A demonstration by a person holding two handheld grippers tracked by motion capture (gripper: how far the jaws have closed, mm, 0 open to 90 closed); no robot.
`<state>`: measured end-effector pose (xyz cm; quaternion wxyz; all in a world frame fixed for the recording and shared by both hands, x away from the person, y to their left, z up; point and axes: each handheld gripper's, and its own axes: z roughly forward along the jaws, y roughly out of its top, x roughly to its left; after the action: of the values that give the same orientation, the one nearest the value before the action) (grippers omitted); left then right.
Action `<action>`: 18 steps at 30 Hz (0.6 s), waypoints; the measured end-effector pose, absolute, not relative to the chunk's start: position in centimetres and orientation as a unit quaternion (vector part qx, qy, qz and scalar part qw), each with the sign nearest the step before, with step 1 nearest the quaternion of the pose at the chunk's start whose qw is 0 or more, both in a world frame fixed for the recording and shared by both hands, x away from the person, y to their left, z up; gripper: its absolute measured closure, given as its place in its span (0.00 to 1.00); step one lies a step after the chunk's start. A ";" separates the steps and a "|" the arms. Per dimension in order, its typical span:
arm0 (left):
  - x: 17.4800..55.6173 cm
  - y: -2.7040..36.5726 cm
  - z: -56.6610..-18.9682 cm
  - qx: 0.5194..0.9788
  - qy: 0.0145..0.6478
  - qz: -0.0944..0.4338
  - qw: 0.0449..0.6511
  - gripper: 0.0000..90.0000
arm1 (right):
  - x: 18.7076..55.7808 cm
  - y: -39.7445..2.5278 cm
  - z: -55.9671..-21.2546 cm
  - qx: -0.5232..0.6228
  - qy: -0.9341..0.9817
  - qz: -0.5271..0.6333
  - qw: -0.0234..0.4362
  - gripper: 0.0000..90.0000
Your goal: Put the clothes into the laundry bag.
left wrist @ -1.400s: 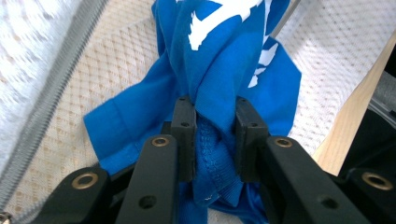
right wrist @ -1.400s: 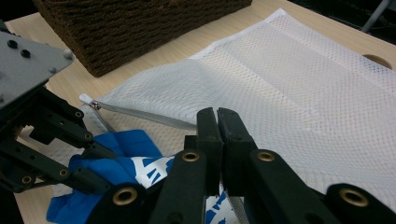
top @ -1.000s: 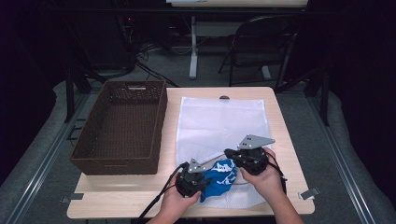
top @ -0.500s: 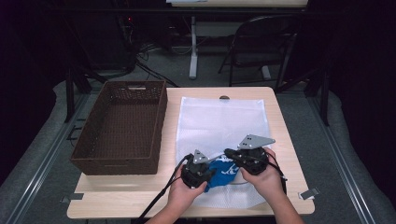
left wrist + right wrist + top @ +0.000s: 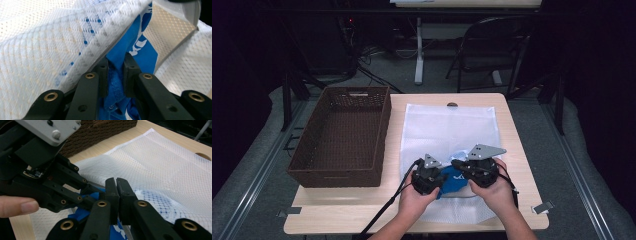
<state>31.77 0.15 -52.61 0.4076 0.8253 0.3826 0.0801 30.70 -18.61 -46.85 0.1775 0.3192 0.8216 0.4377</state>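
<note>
Blue cloth [image 5: 117, 75] clamped between left gripper [image 5: 115, 72] fingers; right gripper [image 5: 116, 195] fingers clenched on mesh bag [image 5: 160, 170].

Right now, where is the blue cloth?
In the high view, the blue cloth sits at the table's near edge, half inside the white mesh bag, between the left claw and right claw, right of the basket.

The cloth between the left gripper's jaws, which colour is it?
Blue cloth with white print, clearest in the left gripper view.

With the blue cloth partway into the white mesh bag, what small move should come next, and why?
Probably the left hand-held gripper, shut on the blue cloth, should push it deeper into the white mesh laundry bag: part of it lies outside the opening.
</note>
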 end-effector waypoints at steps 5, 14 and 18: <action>32.4 0.1 -52.5 0.819 0.392 0.083 0.412 0.87 | 30.7 -18.5 -46.9 0.319 0.822 0.439 0.175 0.98; 33.6 -0.5 -52.9 0.807 0.411 0.101 0.412 0.87 | 30.8 -18.4 -47.2 0.319 0.823 0.437 0.171 0.98; 34.1 -0.7 -53.6 0.804 0.420 0.112 0.405 0.87 | 31.0 -18.4 -47.5 0.321 0.824 0.435 0.169 0.98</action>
<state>34.14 -0.69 -53.57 0.4049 0.8042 0.4205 0.1118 31.02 -18.41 -47.52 0.1687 0.3208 0.8245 0.4346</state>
